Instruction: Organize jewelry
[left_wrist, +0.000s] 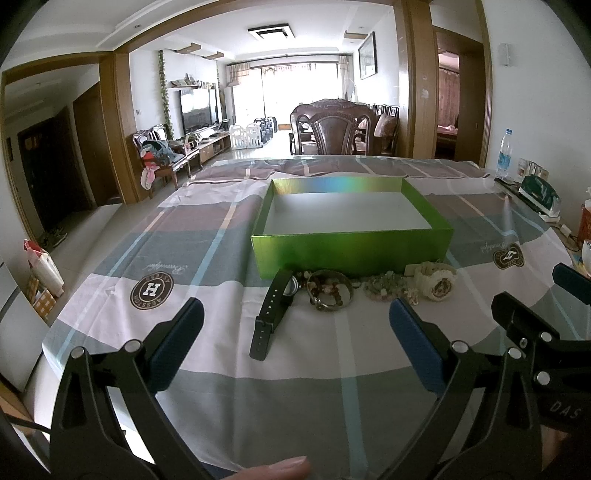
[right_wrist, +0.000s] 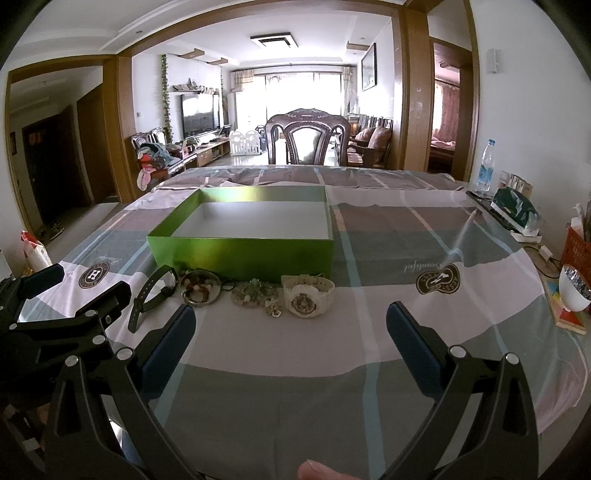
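Left gripper (left_wrist: 295, 314): jaws spread wide, nothing between them, hovering over the plaid tablecloth (left_wrist: 288, 398). Right gripper (right_wrist: 290, 317): same, spread wide and empty; it sits just to the right of the left one, near it, both pointing the same way.

Ahead of the left gripper, between its fingers: black watch (left_wrist: 271, 314) lying flat, strap toward the claw. Just beyond and slightly right of it is a bangle with a bead bracelet (left_wrist: 330, 290), then a heap of green bead jewelry (left_wrist: 388, 286), then a white watch (left_wrist: 436, 279) ahead of the left gripper's right finger. All in a row, touching or nearly so.

From the right gripper, the same row is ahead and to its left; white watch (right_wrist: 308, 295) is closest to its centreline.

Right behind the row: open green box (left_wrist: 351, 251), interior bare, front wall just beside the jewelry.

A fingertip (right_wrist: 314, 470) shows at the bottom edge of each view.
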